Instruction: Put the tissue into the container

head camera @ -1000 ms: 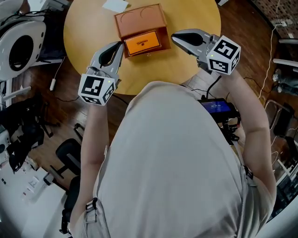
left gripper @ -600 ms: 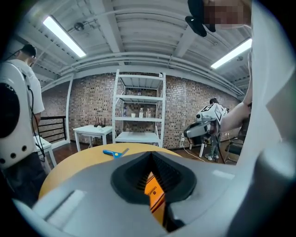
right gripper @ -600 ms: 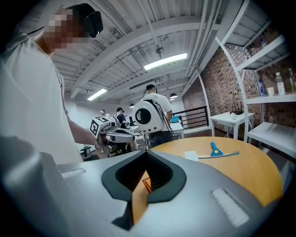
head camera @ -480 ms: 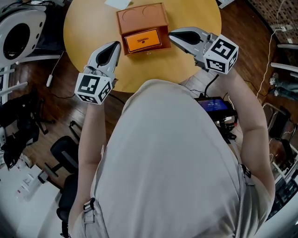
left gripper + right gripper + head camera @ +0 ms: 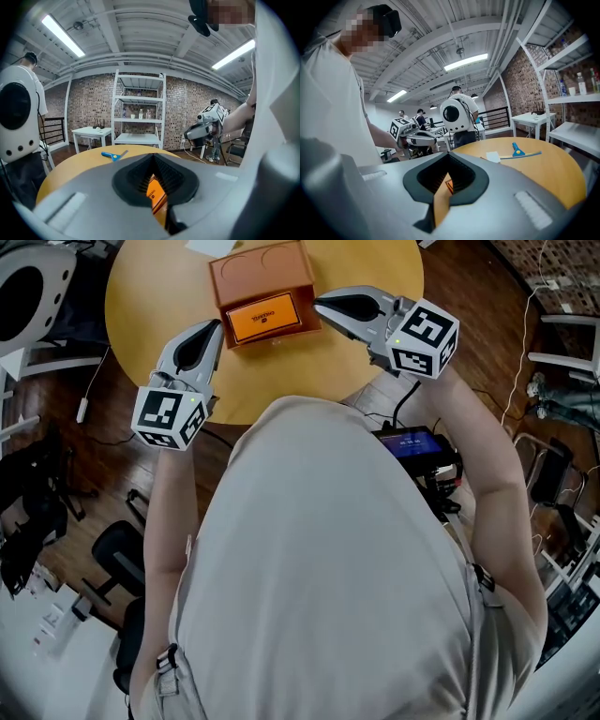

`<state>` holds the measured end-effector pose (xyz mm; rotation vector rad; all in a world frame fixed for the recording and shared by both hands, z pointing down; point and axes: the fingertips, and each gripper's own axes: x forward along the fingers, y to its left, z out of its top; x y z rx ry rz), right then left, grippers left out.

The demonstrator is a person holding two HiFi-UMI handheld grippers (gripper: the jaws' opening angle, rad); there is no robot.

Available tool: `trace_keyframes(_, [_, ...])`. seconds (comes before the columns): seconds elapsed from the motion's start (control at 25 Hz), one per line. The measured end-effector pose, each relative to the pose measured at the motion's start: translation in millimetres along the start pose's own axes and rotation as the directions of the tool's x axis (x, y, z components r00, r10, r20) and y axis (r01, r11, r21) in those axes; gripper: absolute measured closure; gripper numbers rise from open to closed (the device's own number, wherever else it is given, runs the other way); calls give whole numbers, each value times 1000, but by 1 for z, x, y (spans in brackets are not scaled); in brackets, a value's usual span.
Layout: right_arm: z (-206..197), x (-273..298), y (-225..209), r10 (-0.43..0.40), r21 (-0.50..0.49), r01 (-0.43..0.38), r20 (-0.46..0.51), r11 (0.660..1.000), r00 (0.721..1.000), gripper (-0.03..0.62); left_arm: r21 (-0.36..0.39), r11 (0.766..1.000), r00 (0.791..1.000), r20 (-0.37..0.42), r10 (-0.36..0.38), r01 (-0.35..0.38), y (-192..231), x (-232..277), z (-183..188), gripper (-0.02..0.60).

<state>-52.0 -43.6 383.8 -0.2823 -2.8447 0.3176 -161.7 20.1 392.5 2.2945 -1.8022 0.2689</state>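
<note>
A brown open box [image 5: 253, 270] stands on the round yellow table [image 5: 141, 296], with an orange tissue pack [image 5: 262, 317] at its front. My left gripper [image 5: 214, 327] is shut and empty, just left of the pack. My right gripper [image 5: 321, 306] is shut and empty too, its tips beside the box's right front corner. Through the closed jaws the orange pack [image 5: 154, 194] shows in the left gripper view, and the box's orange-brown side [image 5: 440, 201] in the right gripper view. A white sheet [image 5: 492, 156] lies on the table beyond the box.
A blue hand tool [image 5: 516, 151] lies near the white sheet on the far part of the table. A white robot shell [image 5: 28, 287] and office chairs [image 5: 117, 554] stand left of the table. Cables and a lit device [image 5: 412, 442] are at the right.
The table and box have slid left and up in the head view. Both grippers stay shut on either side of the box; the right one's tips have come closer to the box.
</note>
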Motion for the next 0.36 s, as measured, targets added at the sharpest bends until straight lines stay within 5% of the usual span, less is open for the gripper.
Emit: trace_keyframes(0.36, [1, -3, 1, 2, 4, -2, 0, 1000, 1000, 597, -12, 1000, 1000, -16, 4, -4, -2, -2, -5, 581])
